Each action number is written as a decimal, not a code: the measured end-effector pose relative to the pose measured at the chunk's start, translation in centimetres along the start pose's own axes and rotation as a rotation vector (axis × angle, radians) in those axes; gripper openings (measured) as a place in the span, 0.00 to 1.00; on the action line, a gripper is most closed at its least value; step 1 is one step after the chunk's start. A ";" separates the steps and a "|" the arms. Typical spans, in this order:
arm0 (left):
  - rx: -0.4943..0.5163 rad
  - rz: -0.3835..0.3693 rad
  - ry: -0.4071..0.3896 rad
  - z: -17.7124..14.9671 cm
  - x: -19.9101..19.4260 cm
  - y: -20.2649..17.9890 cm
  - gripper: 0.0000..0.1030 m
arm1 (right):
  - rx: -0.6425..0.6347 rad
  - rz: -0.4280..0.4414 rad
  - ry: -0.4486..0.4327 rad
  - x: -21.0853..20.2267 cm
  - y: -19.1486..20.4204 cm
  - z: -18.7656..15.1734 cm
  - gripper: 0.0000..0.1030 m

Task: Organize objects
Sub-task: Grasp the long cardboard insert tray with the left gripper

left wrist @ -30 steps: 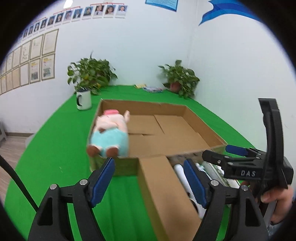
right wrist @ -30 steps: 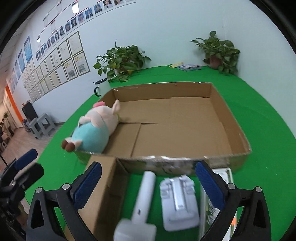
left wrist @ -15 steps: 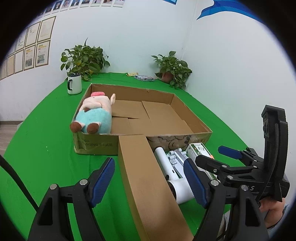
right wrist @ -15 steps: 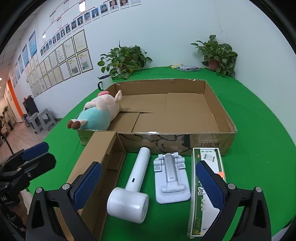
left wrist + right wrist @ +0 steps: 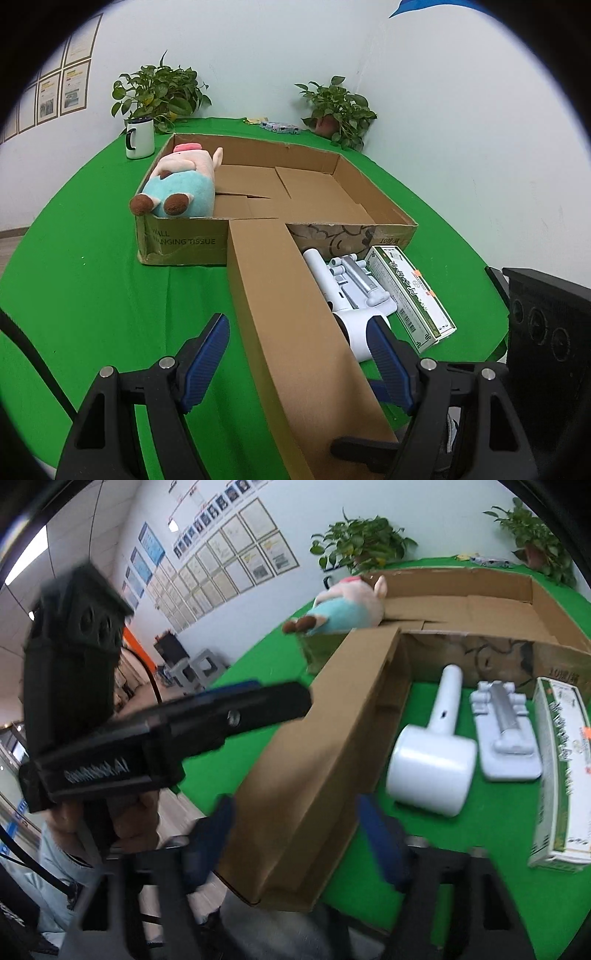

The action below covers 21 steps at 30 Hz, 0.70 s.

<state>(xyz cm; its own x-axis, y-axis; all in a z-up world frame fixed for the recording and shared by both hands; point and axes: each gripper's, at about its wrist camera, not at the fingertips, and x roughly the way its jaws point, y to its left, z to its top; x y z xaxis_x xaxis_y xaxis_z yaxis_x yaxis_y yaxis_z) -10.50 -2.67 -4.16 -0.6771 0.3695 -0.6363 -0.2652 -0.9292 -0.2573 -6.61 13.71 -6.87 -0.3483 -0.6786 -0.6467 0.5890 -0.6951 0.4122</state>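
Cardboard is filling the centre of both views: a long open box [image 5: 288,314] is lying on the green cloth [image 5: 92,277], its far end touching the front wall of a large shallow carton [image 5: 184,242]. Its near end is running out of the lower frame in the left wrist view.

The left gripper [image 5: 297,360] is straddling this long box with jaws spread wide; a strip of green is showing between the left pad and the box wall, so it is gripping nothing.

The right gripper [image 5: 297,830] is appearing badly blurred at the lower centre of its own view. Its jaws have just been closing with the box's near end between them; whether the pads are pressing cannot be told.

A plush pig [image 5: 181,181] is lying in the carton's left corner, feet overhanging the rim. Right of the long box, a white handled device [image 5: 428,771], a white bracket [image 5: 502,731] and a green-printed packet [image 5: 557,760] are lying side by side; the long box is partly hiding the device in the left wrist view.

A hand [image 5: 122,823] is showing at lower left, partly covered.
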 end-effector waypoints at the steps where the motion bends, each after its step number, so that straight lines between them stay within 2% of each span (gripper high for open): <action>1: -0.004 0.002 0.001 -0.1 -0.1 0.0 0.74 | -0.018 -0.005 -0.005 0.0 0.5 0.0 0.40; 7: -0.021 0.040 -0.016 -0.1 -1.6 0.8 0.74 | -0.162 -0.047 -0.017 0.6 4.2 0.6 0.27; 10: -0.044 0.072 -0.021 0.0 -2.4 2.1 0.74 | -0.192 -0.021 -0.005 1.7 6.0 0.9 0.27; 11: -0.053 0.080 -0.021 -0.1 -2.6 2.6 0.74 | -0.195 -0.008 -0.007 1.8 6.4 0.9 0.29; 12: -0.061 0.087 -0.019 -0.1 -2.8 3.0 0.74 | -0.200 -0.001 -0.020 1.7 6.6 0.9 0.42; 13: -0.069 0.093 -0.015 -0.3 -2.9 3.4 0.74 | -0.195 -0.004 -0.042 1.4 6.7 1.3 0.67; 14: -0.076 0.100 -0.011 -0.6 -3.0 3.9 0.74 | -0.184 -0.002 -0.070 0.9 6.5 1.3 0.77; 15: -0.080 0.103 -0.007 -0.9 -3.2 4.2 0.74 | -0.163 0.000 -0.102 0.2 6.0 1.2 0.83; 18: -0.099 0.107 0.016 -1.9 -3.0 5.1 0.72 | -0.073 -0.047 -0.102 -0.3 3.7 1.5 0.83; 21: -0.114 0.137 0.050 -3.0 -2.5 6.1 0.67 | -0.040 -0.107 -0.062 0.4 2.5 1.3 0.73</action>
<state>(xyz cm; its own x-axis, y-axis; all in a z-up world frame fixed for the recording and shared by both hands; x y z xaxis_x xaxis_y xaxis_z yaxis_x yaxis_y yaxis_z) -8.35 -9.27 -6.30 -0.6656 0.2424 -0.7058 -0.0914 -0.9651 -0.2453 -6.19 11.40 -5.23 -0.4542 -0.6150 -0.6446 0.5741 -0.7553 0.3161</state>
